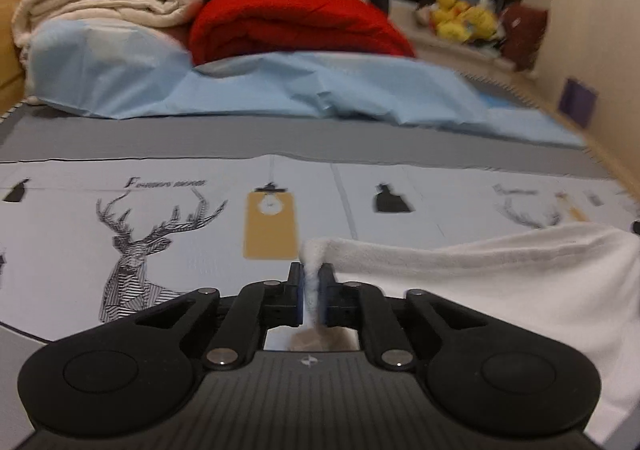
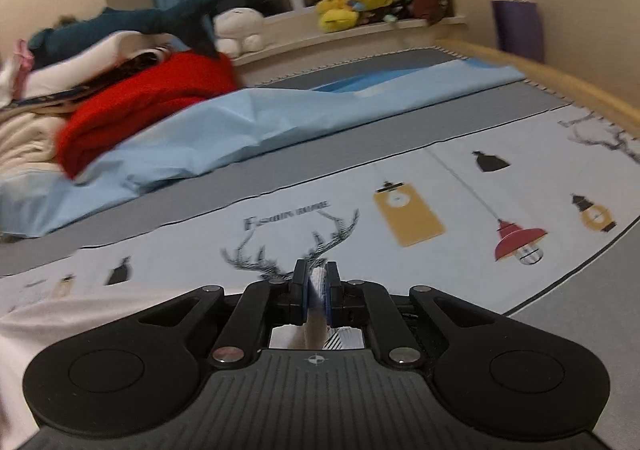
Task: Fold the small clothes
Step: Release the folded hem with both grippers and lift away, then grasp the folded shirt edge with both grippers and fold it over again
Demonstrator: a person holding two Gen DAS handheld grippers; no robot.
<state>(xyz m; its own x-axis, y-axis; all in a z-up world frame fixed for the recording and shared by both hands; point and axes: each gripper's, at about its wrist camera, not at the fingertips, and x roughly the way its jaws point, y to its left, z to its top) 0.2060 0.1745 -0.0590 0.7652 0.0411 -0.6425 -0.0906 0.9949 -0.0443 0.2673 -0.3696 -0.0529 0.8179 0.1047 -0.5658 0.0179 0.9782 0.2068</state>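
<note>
White garment (image 1: pixel 500 282); red blanket (image 1: pixel 296 26); pale-blue sheet (image 1: pixel 280 86); deer-print mat (image 1: pixel 132 246).

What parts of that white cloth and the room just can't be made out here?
- White cloth: left wrist view, right and lower parts cut off by the frame edge; its type is unclear.
- Right wrist view: the right gripper body hides most of the cloth.
- Lettering above the deer: blurred, unreadable.
- Yellow plush toys: too blurred to count.
</note>
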